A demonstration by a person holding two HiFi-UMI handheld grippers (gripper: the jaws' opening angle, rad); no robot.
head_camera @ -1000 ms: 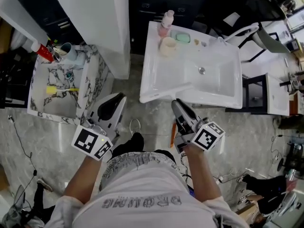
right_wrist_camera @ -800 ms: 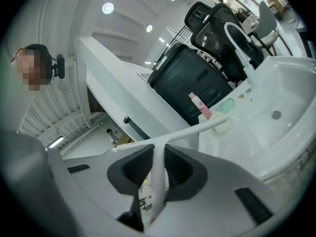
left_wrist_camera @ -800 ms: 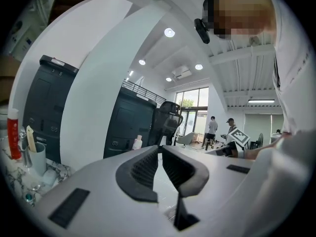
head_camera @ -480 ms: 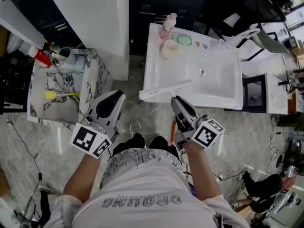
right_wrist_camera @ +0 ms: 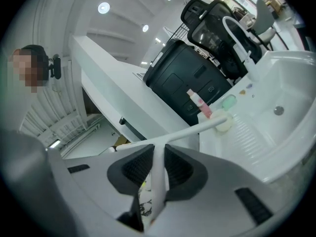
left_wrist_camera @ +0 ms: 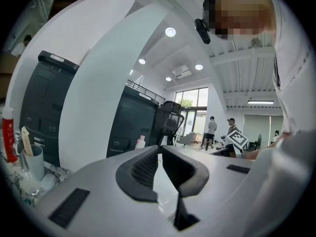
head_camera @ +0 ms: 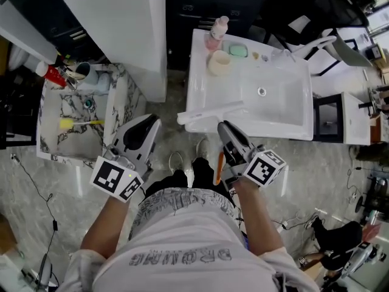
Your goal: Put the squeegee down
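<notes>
You stand closer to the sink than a moment ago. The squeegee now hangs over the sink's front left rim, higher than before, so it is not put down yet. Your right gripper squeezes its handle tight. Your left gripper, left of the sink, is closed on nothing.

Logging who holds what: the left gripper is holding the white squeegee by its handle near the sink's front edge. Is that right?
Not quite: the right gripper holds the white squeegee by its handle, near the sink's front edge. The right gripper view shows the handle clamped between its jaws. The left gripper holds nothing, as the left gripper view shows.
</notes>
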